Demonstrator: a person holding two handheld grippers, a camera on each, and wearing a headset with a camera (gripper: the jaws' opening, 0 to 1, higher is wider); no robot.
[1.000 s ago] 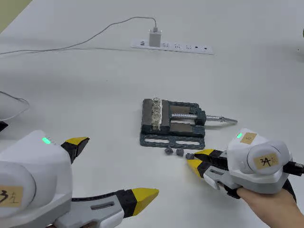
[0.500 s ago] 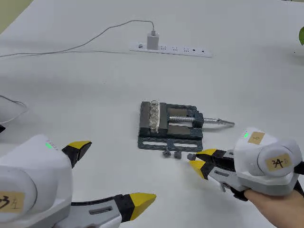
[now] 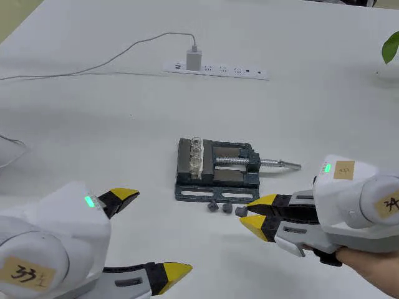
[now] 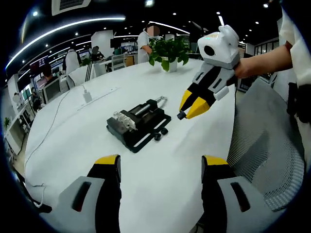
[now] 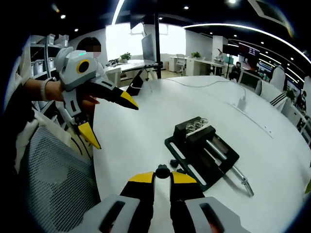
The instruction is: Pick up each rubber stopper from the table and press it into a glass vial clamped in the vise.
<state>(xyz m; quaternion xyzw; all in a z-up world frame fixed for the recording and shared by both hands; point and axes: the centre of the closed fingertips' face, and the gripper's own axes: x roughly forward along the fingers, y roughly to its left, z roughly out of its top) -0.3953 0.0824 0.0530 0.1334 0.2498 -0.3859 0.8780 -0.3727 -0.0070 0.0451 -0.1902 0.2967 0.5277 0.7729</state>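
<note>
A dark vise [image 3: 218,179] sits mid-table with a row of glass vials [image 3: 196,152] clamped in it. My right gripper [image 3: 248,213] is just in front of the vise, shut on a grey rubber stopper [image 3: 240,212]. In the right gripper view the stopper [image 5: 163,170] sits between the yellow tips, with the vise [image 5: 204,145] beyond. Two more stoppers [image 3: 219,207] lie at the vise's front edge. My left gripper [image 3: 153,233] hovers open and holds nothing at the near left. The left gripper view shows the vise [image 4: 138,125] and the right gripper [image 4: 187,109] ahead.
A white power strip [image 3: 215,68] with a plugged charger and a cable lies at the back of the table. A green leaf [image 3: 391,47] shows at the far right edge. White tabletop spreads around the vise. Mesh chairs stand by the table's near edge.
My right gripper's jaws have closed on the stopper nearest to them. The head camera has shifted, so the vise sits lower and further left in the view. The left gripper stays open.
</note>
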